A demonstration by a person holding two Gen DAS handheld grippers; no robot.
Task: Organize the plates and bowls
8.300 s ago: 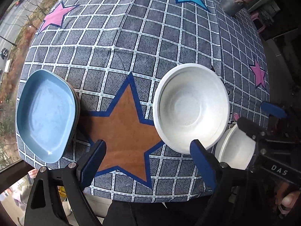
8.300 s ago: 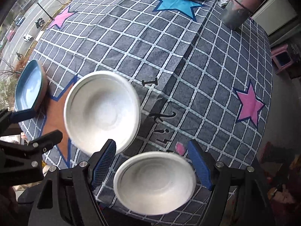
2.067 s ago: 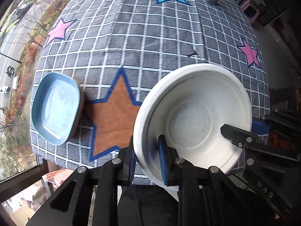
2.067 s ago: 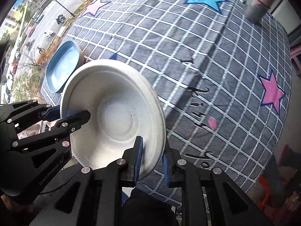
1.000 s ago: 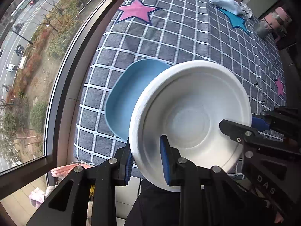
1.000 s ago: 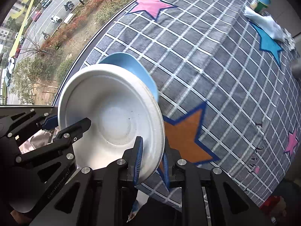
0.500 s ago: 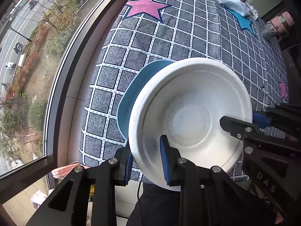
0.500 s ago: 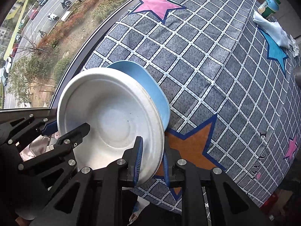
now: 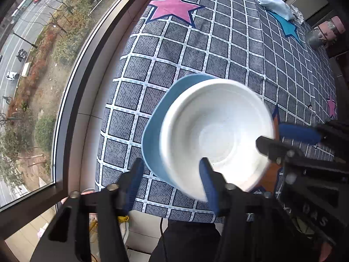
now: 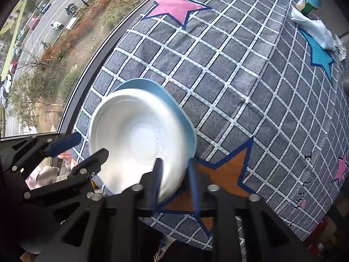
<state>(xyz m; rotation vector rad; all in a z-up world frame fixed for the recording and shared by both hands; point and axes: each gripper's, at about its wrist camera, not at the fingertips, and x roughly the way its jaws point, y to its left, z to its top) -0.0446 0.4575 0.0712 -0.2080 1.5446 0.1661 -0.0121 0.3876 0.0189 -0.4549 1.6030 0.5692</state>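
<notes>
Fingers of both our left gripper (image 9: 171,180) and right gripper (image 10: 174,174) have just been opening, freeing the bowl (image 9: 216,135) onto the plate (image 9: 152,131); only the right view shows the plate's right rim.

Both claws, left (image 9: 172,181) and right (image 10: 174,176), are showing black angular frames, silver screws and blue pads; white "DAS" lettering is sitting at four o'clock.

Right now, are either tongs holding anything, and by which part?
Nothing held. Both tongs, left and right, have just been opening; each straddles the white bowl's rim without pressing. It sits on the blue plate.
</notes>
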